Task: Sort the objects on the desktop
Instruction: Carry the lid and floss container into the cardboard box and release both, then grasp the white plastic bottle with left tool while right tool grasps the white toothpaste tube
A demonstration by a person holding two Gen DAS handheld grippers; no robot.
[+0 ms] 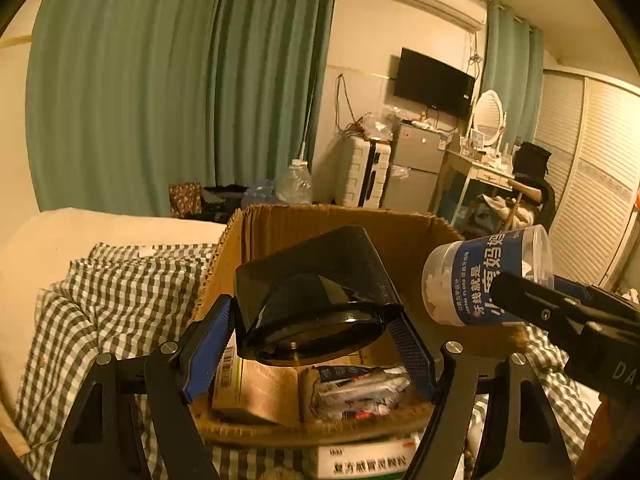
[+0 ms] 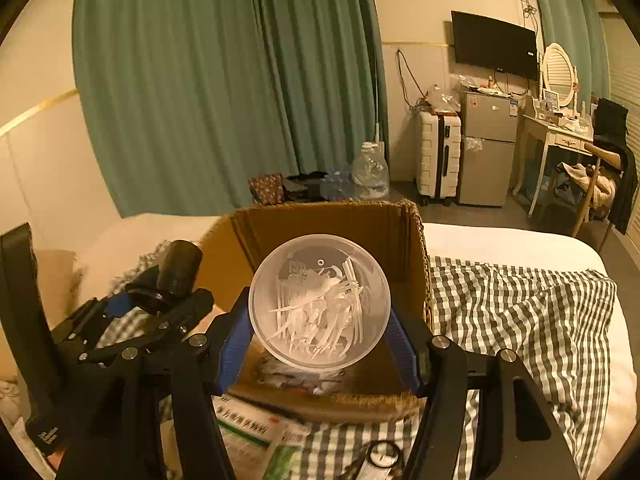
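Two grippers over the open brown cardboard box [image 1: 344, 232]: left gripper [image 1: 316, 336] clamps a black plastic container [image 1: 320, 300]; right gripper [image 2: 320, 336] grips a clear round floss-pick jar [image 2: 320, 304], farther right.

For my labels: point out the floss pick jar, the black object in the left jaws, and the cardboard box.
floss pick jar [image 2: 320, 304], right wrist view, clear round end.
black object [image 1: 320, 304], left wrist view, dark body.
cardboard box [image 1: 404, 236], left wrist view, inner back wall.
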